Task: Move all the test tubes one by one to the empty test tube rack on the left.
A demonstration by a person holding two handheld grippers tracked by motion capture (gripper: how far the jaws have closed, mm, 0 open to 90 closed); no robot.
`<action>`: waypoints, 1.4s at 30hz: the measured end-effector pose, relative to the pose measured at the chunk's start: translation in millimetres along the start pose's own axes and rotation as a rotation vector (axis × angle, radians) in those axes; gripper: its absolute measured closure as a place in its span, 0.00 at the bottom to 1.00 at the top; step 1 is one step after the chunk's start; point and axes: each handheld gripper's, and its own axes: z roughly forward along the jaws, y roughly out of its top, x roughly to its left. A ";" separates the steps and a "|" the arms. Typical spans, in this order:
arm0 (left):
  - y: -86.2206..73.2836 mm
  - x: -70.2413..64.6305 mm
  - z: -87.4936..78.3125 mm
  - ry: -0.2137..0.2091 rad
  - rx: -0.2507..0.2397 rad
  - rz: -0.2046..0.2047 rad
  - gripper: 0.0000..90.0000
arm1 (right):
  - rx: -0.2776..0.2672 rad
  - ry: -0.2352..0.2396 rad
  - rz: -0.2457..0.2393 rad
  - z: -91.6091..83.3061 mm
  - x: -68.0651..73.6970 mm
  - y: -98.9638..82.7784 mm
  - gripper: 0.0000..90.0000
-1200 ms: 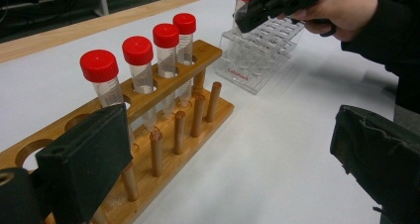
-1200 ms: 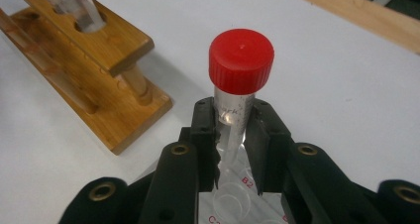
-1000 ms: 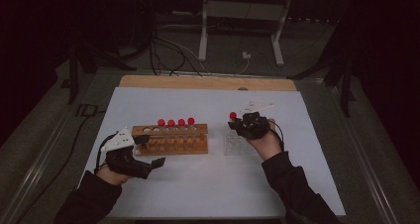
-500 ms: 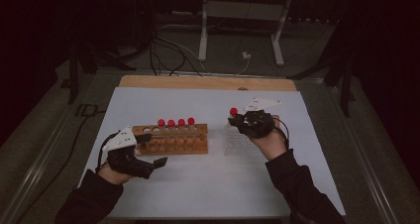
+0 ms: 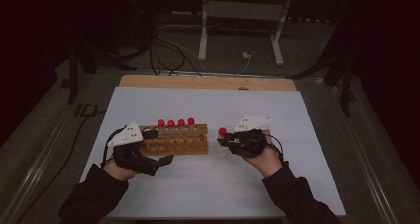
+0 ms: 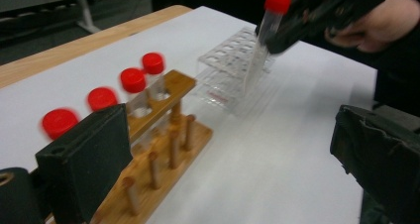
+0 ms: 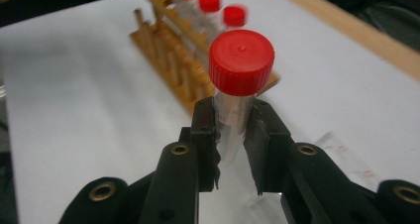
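A wooden rack (image 5: 173, 143) holds several red-capped tubes (image 5: 174, 123) in a row. My right gripper (image 5: 229, 140) is shut on one more clear tube with a red cap (image 7: 241, 63), held upright just right of the wooden rack. The same tube (image 6: 267, 21) hangs over a clear plastic rack (image 6: 225, 70) lying on the white sheet. My left gripper (image 5: 166, 159) sits at the wooden rack's near left corner. Its jaws stand wide open with nothing held, one black pad (image 6: 84, 159) in front of the rack's end.
A white sheet (image 5: 208, 105) covers the table, with a wooden strip (image 5: 198, 83) along its far edge. Cables and a metal stand's legs (image 5: 240, 55) lie on the floor beyond. The sheet in front of both racks is bare.
My right gripper has carried the red-capped tube left and nearer to me, closer to the wooden rack's right end. The left gripper has shifted slightly up toward the rack.
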 end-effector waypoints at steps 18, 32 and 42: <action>27.7 -29.2 49.4 -0.132 0.031 0.098 0.09 | 0.042 0.094 -0.008 16.4 25.6 -20.2 0.84; 26.6 -39.3 84.3 -0.158 0.040 0.162 0.49 | 0.044 0.123 -0.016 17.9 33.0 -20.7 0.84; 22.3 -40.2 95.6 -0.160 0.069 0.186 0.70 | 0.044 0.125 -0.021 17.3 33.9 -20.9 0.84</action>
